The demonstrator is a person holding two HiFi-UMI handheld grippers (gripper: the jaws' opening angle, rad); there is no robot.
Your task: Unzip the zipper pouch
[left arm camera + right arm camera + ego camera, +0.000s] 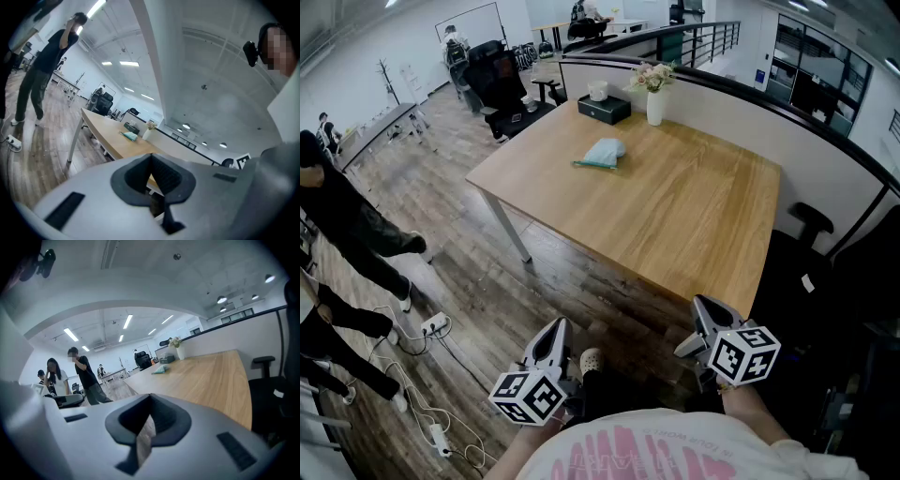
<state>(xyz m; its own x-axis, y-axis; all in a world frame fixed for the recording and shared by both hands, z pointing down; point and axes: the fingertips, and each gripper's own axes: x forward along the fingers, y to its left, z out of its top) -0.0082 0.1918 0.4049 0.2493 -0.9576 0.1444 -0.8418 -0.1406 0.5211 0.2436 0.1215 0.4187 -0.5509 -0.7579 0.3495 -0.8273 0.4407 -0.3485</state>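
Note:
The zipper pouch (602, 153), a small light-teal bag, lies flat toward the far left part of the wooden table (694, 216). It shows small and distant in the left gripper view (130, 136) and in the right gripper view (161, 370). Both grippers are held low near the person's body, short of the table's near edge and far from the pouch. My left gripper (556, 330) has its jaws together with nothing between them (151, 157). My right gripper (705, 309) is likewise shut and empty (150, 397).
A dark tissue box (604, 108) and a white vase with flowers (654, 101) stand at the table's far edge behind the pouch. A black office chair (811, 227) is at the right. People stand at the left, with cables and a power strip (434, 325) on the wooden floor.

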